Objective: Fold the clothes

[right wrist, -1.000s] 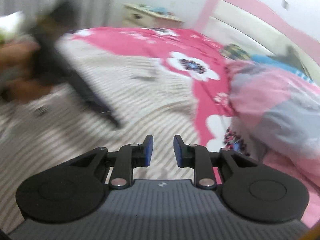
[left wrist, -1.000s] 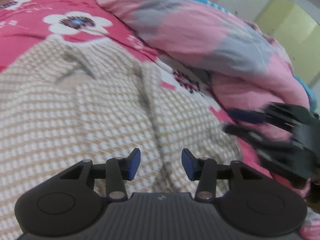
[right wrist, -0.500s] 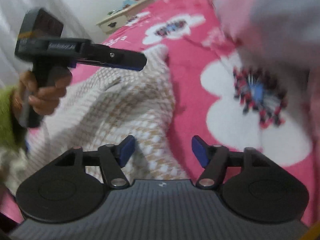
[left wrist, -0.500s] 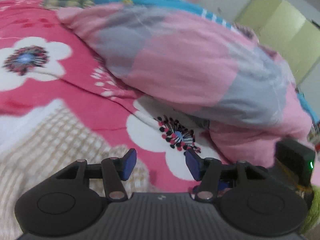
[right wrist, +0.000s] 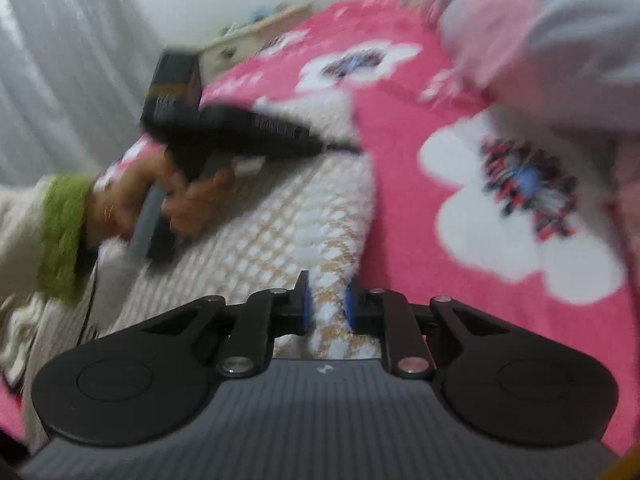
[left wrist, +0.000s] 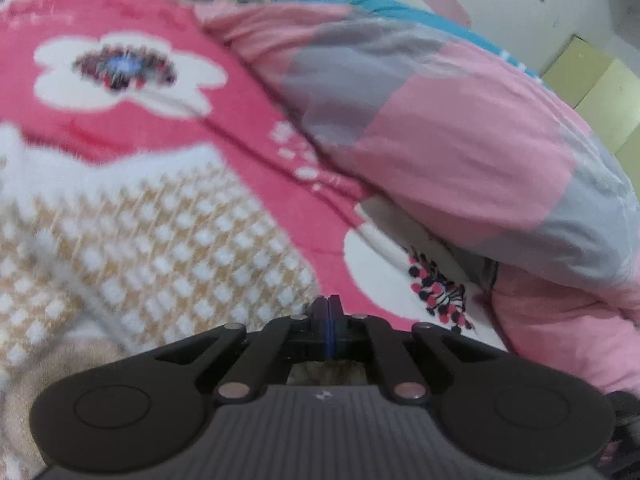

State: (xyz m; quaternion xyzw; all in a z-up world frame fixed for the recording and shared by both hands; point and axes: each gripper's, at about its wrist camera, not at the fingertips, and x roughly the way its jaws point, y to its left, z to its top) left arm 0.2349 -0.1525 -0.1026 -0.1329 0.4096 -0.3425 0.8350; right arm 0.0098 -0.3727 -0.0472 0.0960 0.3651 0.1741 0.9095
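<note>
A beige and white checked knit garment [left wrist: 152,248] lies spread on the pink flowered bed. In the left wrist view my left gripper [left wrist: 328,312] has its jaws pressed together at the garment's right edge; whether cloth is pinched between them is hidden. In the right wrist view my right gripper [right wrist: 326,308] is shut on a fold of the same garment [right wrist: 280,232] at its edge. The left gripper [right wrist: 336,146] also shows there, held in a hand, with its tip at the garment's far edge.
A pink flowered bedsheet [left wrist: 120,128] covers the bed. A bulky pink and grey quilt [left wrist: 460,132] is heaped at the right, close to the garment's edge. A bedside cabinet [right wrist: 256,36] and a grey curtain [right wrist: 60,60] stand beyond the bed.
Both grippers were open half a second ago. Both have closed at the garment's right edge, the right one around a fold of the knit.
</note>
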